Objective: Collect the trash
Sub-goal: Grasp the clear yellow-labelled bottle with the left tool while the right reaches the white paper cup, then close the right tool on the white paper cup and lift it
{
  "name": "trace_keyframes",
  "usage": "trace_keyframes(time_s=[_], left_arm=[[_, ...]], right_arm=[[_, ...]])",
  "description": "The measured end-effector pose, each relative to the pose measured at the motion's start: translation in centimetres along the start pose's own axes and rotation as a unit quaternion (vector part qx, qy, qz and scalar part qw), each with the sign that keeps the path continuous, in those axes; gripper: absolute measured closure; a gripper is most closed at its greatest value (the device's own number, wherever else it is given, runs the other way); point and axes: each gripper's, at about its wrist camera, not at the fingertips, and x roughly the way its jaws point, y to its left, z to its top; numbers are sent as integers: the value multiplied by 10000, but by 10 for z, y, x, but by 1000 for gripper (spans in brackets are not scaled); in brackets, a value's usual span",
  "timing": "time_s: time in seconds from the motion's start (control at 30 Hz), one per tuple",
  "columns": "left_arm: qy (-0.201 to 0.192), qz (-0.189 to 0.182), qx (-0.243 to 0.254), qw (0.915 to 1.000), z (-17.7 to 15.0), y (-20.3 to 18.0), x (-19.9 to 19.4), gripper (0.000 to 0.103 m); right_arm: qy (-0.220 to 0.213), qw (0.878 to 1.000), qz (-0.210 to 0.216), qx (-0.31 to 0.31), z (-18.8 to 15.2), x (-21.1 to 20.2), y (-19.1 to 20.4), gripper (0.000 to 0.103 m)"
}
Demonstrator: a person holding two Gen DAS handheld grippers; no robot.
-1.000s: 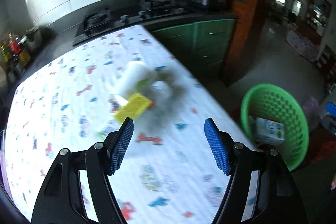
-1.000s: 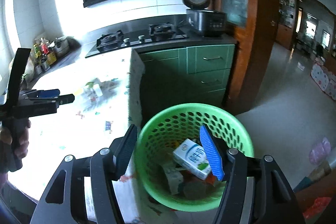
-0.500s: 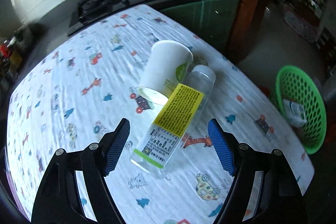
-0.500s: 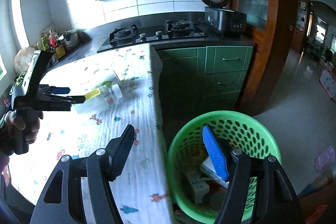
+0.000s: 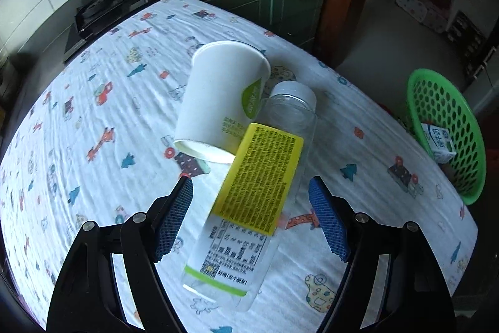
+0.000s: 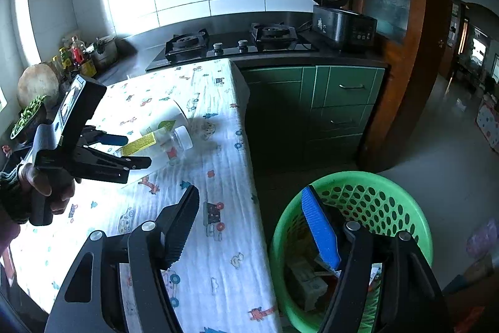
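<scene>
My left hand-held gripper [image 5: 251,219] straddles the bottle [image 5: 249,208], jaws wide (nothing gripped), ready to bin it; the right hand-held gripper [image 6: 249,227] gapes empty.

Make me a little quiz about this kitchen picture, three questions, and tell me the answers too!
1. True or false: the paper cup stands upright on the table.
2. What lies between the open jaws of the left gripper? A) milk carton B) bottle C) spoon
3. Fill in: the milk carton lies in the green ____.

Key:
1. False. It lies on its side, against the bottle.
2. B. The pads stand apart from it on both sides.
3. Basket, on the floor beside the table.
</scene>
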Motion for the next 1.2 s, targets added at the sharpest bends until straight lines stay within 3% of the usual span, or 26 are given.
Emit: trace_keyframes(time_s=[0.17,0.3,0.53,0.9,1.2], left_arm=[[31,-74,90,9999,2,-2,7,29],[95,-136,108,9998,4,-3,14,45],[-46,-131,105,9998,-2,-7,6,56],[-367,-193,-191,9990,-37,4,-37,59],[-664,75,-712,9952,-72,41,-79,59]], right_arm=[[53,10000,-25,9,2,5,4,37],[80,10000,-38,-3,4,8,7,37],[110,9999,-23,-19,6,12,12,37],[219,9993,299,-17,22,31,25,37],[517,9948,870,89,45,64,57,37]])
